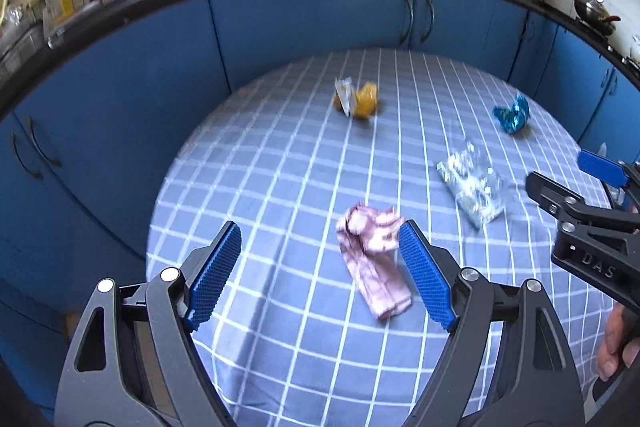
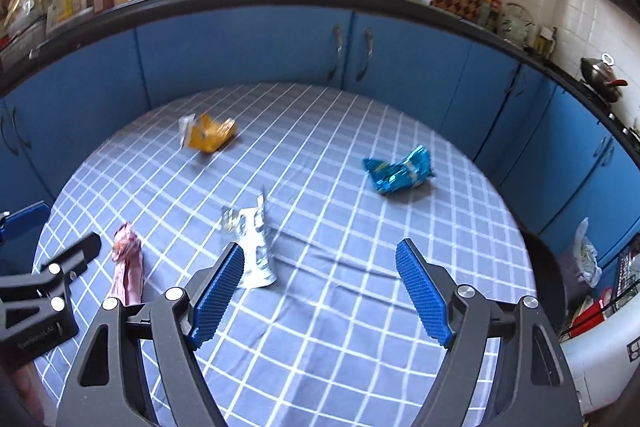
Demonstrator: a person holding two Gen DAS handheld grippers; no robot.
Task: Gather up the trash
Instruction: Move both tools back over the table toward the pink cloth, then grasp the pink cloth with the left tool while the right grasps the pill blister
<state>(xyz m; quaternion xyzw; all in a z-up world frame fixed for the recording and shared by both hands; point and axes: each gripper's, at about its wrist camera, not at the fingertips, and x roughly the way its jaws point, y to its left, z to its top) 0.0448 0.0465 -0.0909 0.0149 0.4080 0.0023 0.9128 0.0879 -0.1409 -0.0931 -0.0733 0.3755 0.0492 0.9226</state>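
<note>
Several wrappers lie on a round table with a blue checked cloth. A pink wrapper lies just ahead of my open left gripper, near its right finger; it also shows in the right wrist view. A silver wrapper lies by the left finger of my open, empty right gripper. A yellow wrapper lies far back. A blue wrapper lies at the right.
Blue cabinets with a dark, cluttered counter curve behind the table. A wok sits at the right. The right gripper's body shows in the left wrist view. A dark bin and clutter stand beyond the table's right edge.
</note>
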